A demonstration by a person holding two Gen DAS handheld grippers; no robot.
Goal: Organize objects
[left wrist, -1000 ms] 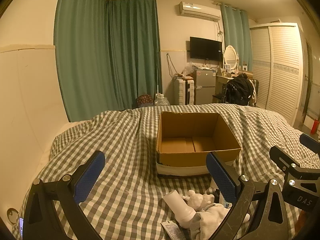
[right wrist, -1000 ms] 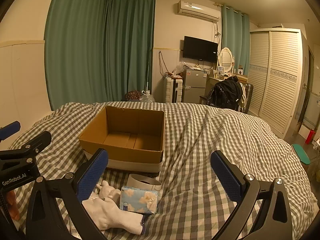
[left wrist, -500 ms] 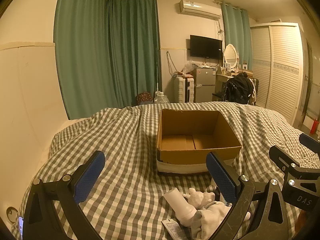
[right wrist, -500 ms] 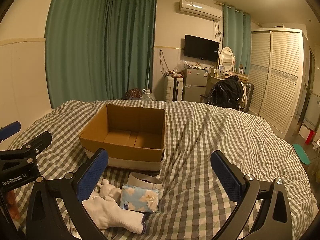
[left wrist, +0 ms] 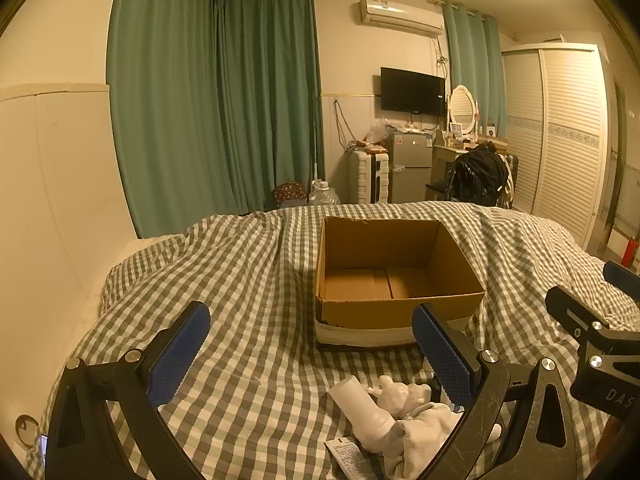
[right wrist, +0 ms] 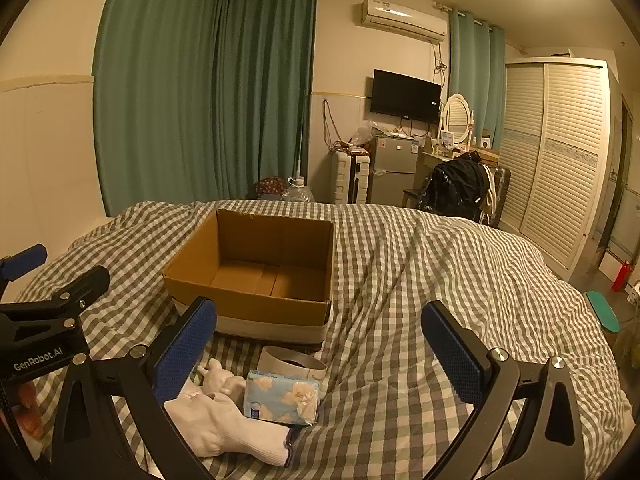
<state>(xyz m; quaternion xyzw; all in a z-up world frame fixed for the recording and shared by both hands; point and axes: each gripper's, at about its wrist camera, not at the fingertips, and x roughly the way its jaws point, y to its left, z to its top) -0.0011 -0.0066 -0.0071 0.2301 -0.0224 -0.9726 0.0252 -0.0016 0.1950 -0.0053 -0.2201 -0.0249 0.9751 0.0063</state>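
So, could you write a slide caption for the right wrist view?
Open right gripper above sock, tissue pack; empty cardboard box behind.

The box (left wrist: 394, 280) is matt brown cardboard with ragged edges and a white band at its base. The bed cover (left wrist: 248, 280) is soft, wrinkled checked cloth. The bottle (left wrist: 360, 408) looks like smooth white plastic, the sock (right wrist: 224, 428) ribbed knit, the tissue pack (right wrist: 282, 396) shiny printed film. Both grippers have matt black frames, metal screws and blue dimpled fingers (left wrist: 178, 354).
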